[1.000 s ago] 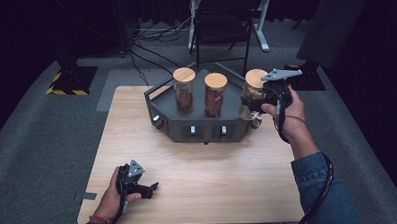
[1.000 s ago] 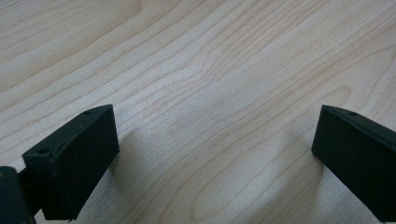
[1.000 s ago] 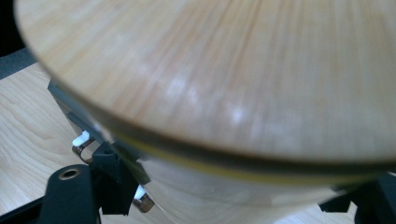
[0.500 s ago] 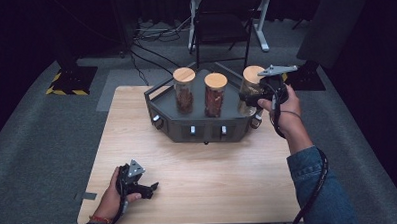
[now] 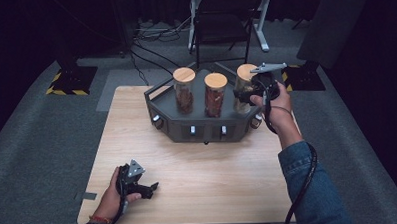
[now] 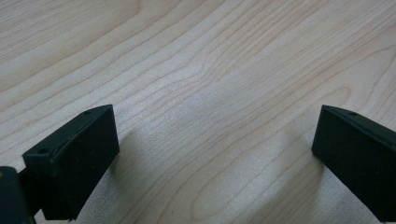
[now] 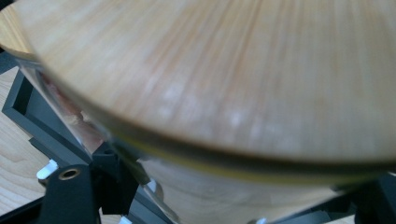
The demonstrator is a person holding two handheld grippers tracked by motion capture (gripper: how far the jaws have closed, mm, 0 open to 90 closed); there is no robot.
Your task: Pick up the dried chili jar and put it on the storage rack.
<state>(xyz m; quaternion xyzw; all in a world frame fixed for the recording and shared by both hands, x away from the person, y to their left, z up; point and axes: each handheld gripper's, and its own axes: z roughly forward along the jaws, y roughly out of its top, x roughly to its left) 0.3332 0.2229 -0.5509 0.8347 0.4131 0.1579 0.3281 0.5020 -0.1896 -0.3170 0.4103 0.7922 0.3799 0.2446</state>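
Note:
A dark grey tray (image 5: 203, 130) stands at the back of the wooden table (image 5: 214, 176). It holds two glass jars with wooden lids, one on the left (image 5: 184, 92) and one in the middle (image 5: 215, 95). A third jar (image 5: 245, 74) is at the tray's right end, and my right gripper (image 5: 244, 94) is shut on its glass body. In the right gripper view its wooden lid (image 7: 224, 70) looms just above the jaws. Whether this jar rests on the tray I cannot tell. My left gripper (image 5: 150, 187) lies low at the table's front left, open, with bare wood between its jaws (image 6: 215, 154).
Small white knobs (image 5: 192, 129) line the tray's front wall. A black chair (image 5: 222, 21) and cables lie on the floor behind the table. A denim sleeve (image 5: 309, 188) and a black cable reach over the table's right side.
My right gripper has carried the third jar a little to the left and farther back, closer to the middle jar. The left gripper has stayed in place.

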